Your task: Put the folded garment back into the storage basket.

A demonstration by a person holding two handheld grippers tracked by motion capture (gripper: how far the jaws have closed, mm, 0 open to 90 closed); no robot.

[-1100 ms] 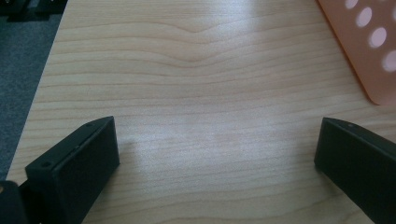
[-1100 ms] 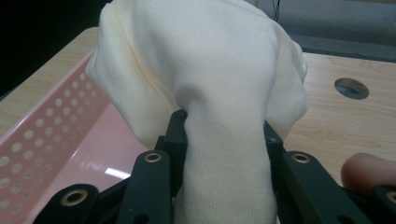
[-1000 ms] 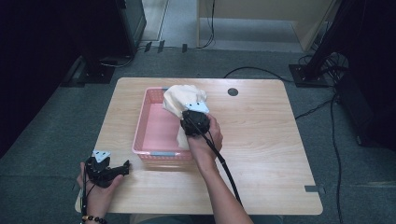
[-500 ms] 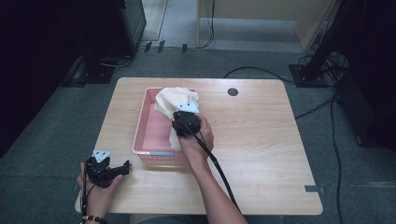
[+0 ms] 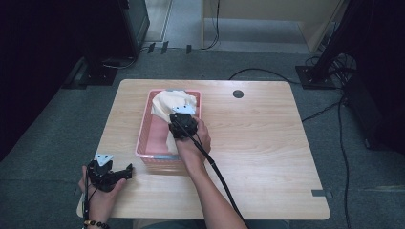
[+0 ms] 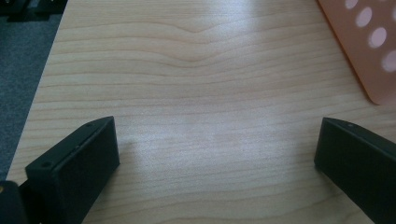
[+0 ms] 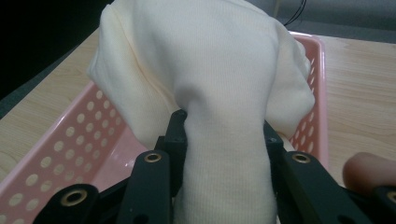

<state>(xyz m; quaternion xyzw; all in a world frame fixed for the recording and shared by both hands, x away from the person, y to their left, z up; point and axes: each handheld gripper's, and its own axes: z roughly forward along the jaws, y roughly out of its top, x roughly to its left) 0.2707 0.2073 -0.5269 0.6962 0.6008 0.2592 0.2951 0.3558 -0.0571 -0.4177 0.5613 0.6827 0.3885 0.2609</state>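
A pink perforated basket (image 5: 145,128) stands on the wooden table's left half. A cream knit cloth (image 5: 168,103) hangs bunched over the basket's far end. My right gripper (image 5: 182,125) is above the basket, shut on that cloth; in the right gripper view the cream cloth (image 7: 219,84) is pinched between the two black jaws, with the basket's wall (image 7: 70,144) below. My left gripper (image 5: 114,174) rests low at the table's near left corner, open, with bare wood between its fingers (image 6: 79,158).
A corner of the pink basket (image 6: 369,51) shows at the upper right of the left gripper view. A dark round grommet (image 5: 238,94) sits in the table's far middle. The table's left edge (image 6: 44,79) runs close by the left gripper.
My right gripper has carried the cloth leftward and lower over the basket. The left gripper has stayed in place.
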